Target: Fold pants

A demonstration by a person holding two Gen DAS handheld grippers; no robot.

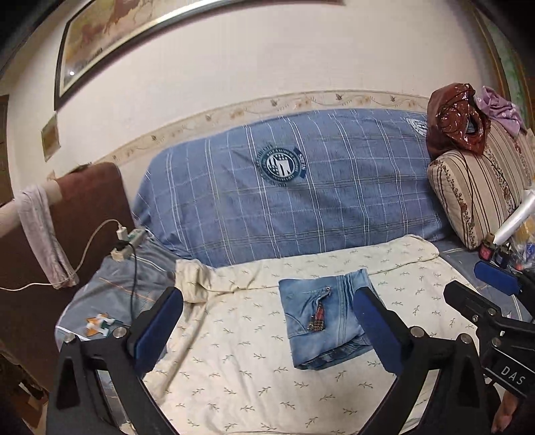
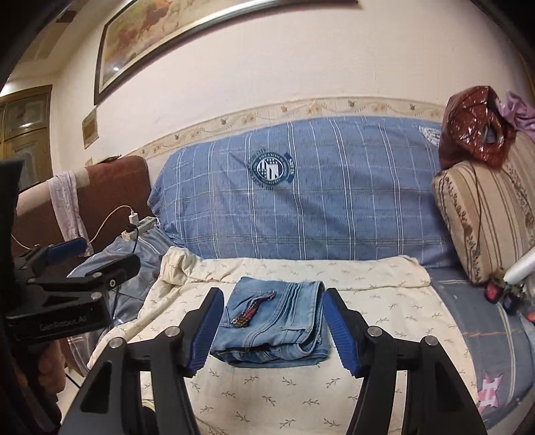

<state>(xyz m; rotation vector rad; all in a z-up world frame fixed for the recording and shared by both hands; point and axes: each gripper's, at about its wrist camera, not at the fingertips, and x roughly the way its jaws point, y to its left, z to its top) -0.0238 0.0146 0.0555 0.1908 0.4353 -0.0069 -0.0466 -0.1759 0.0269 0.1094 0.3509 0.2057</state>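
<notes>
**Folded jeans lie on the sofa, both grippers clear of them**

The light blue jeans (image 2: pixel 274 323) sit folded into a compact, roughly square bundle on the seat of the sofa, with stacked layers showing along the near edge. A small dark red and white patterned strip (image 2: pixel 247 314) lies on top, by the pocket seam. The bundle rests on a cream sheet printed with small leaf sprigs (image 2: pixel 267 398), which covers the middle of the seat and is rumpled at its back left corner.

Nothing touches the jeans. The right gripper (image 2: pixel 272 329) hangs in front of them with its blue-padded jaws apart and nothing between the pads; the jeans only appear framed by them. The left gripper (image 1: pixel 267 331) stands with its jaws spread very wide, also empty. Each gripper shows at the edge of the other's view.

Behind the cream sheet, a blue checked cover with a round crest (image 2: pixel 301 200) drapes the sofa back. To the left a white power strip (image 2: pixel 140 227) with a plugged-in charger and cables lies beside a brown armrest (image 2: pixel 110 187), over which a pale pink cloth (image 2: pixel 67 204) hangs. To the right stands a striped floral cushion (image 2: pixel 485 217), with a shiny red-brown plastic bag (image 2: pixel 474 127) on top of it. A framed picture (image 2: pixel 174 30) hangs on the wall above.
</notes>
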